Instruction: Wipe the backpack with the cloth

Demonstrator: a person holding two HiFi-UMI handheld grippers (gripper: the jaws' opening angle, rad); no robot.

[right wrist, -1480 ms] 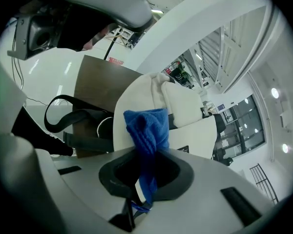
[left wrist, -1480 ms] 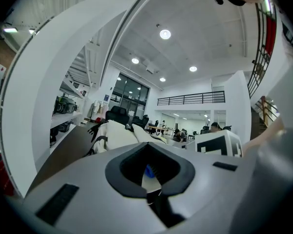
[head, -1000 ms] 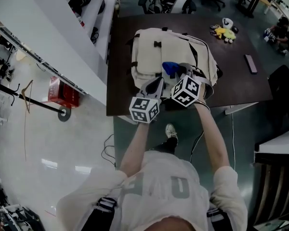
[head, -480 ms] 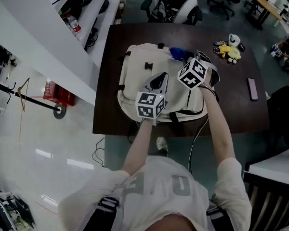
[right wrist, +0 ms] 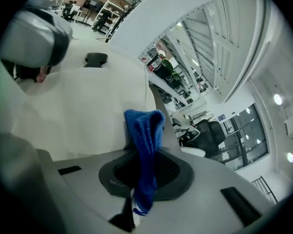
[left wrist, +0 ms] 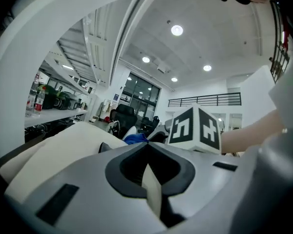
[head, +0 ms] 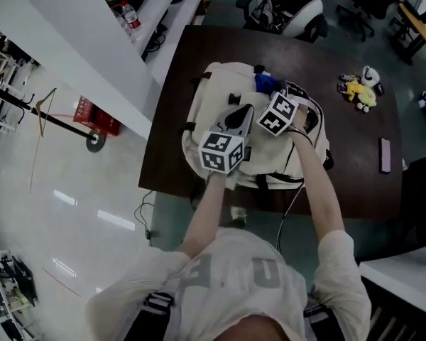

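We had the cream backpack (head: 214,98) lying flat on the dark table (head: 355,148); our left gripper (left wrist: 151,182) was clamped tight on a thin cream fold of it, by our reckoning to pin the bag against the rubbing; our right gripper (right wrist: 139,184) was squeezed on the blue cloth (right wrist: 145,130), its loose end standing past the jaws, close against the fabric at the bag's far end; we judged the wiping under way
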